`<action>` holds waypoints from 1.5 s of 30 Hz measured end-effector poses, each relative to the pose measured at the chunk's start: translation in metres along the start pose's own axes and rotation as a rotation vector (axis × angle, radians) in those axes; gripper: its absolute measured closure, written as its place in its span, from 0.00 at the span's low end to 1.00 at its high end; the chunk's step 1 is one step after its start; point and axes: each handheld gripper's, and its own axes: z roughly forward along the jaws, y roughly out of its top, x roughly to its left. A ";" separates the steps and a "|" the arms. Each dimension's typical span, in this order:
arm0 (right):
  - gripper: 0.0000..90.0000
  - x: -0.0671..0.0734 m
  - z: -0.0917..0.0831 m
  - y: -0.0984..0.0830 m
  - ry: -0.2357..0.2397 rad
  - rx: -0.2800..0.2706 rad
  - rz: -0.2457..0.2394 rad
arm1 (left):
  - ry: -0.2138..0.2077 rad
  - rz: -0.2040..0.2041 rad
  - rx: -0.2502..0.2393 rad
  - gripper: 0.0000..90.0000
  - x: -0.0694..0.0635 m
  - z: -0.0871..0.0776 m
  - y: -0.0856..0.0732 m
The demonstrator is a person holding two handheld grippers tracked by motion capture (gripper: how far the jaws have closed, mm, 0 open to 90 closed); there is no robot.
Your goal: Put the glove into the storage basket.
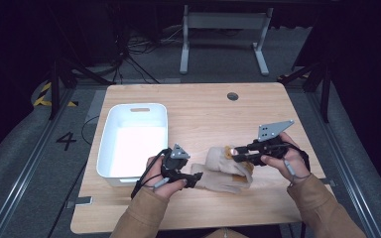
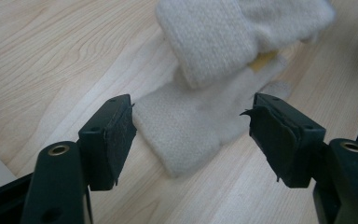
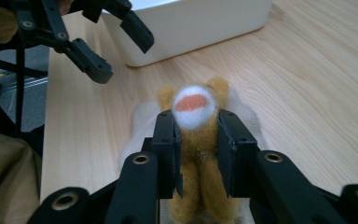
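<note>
On the wooden tabletop [image 1: 203, 114] a cream knitted cloth [image 1: 225, 171] lay in a loose folded heap near the person's edge, between the two hands and just right of the white bin [image 1: 134, 139]. In the high view the left tongs [image 1: 191, 179] sat at the cloth's left end, held low over the wood by the left hand [image 1: 161, 173], while the right tongs [image 1: 234, 154] reached in from the right over the top of the heap, carried by the right hand [image 1: 283, 158]. The left gripper view showed the left tongs [image 2: 191, 123] spread wide, their black pads on either side of a flat corner of the cream cloth [image 2: 200, 116] without pressing on it; a thicker folded part lay farther off with a bit of yellow peeking out beneath it. The right gripper view showed the right tongs [image 3: 198, 135] pinching a small mustard-yellow plush toy [image 3: 198, 135] at its middle, both pads pressed against its fuzzy sides. The toy's white muzzle with an orange patch and two small ears rose just past the pads, and the cream cloth [image 3: 142, 116] lay under it. Farther off in that view stood the left tongs [image 3: 116, 44], open, with the white bin [image 3: 191, 23] behind them on the tabletop [image 3: 307, 93].
</note>
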 end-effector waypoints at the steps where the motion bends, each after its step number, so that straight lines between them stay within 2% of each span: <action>1: 0.79 0.001 0.002 0.000 0.010 -0.003 -0.003 | 0.000 0.002 0.000 0.35 0.000 0.000 0.000; 11: 0.79 0.011 0.024 -0.001 0.057 0.029 -0.024 | 0.002 0.003 0.000 0.35 0.000 0.000 0.000; 18: 0.78 0.012 0.032 -0.002 0.064 0.049 -0.034 | 0.001 0.002 0.001 0.35 0.000 0.000 0.000; 31: 0.78 0.008 0.044 -0.010 0.078 0.094 -0.018 | 0.006 0.003 0.001 0.35 0.001 0.000 0.000; 33: 0.78 0.007 0.047 -0.012 0.073 0.107 -0.019 | 0.009 0.015 -0.002 0.35 0.002 0.000 0.000; 35: 0.78 0.006 0.049 -0.014 0.068 0.128 -0.019 | -0.004 0.041 -0.008 0.41 0.002 0.000 0.001; 38: 0.77 0.005 0.052 -0.016 0.068 0.146 -0.012 | -0.002 0.043 0.014 0.42 0.003 -0.001 0.003; 40: 0.77 0.005 0.054 -0.017 0.061 0.157 -0.015 | 0.013 0.037 0.050 0.45 0.003 -0.002 0.003; 45: 0.77 0.005 0.057 -0.018 0.050 0.190 -0.024 | 0.005 0.003 0.076 0.39 0.004 -0.001 0.002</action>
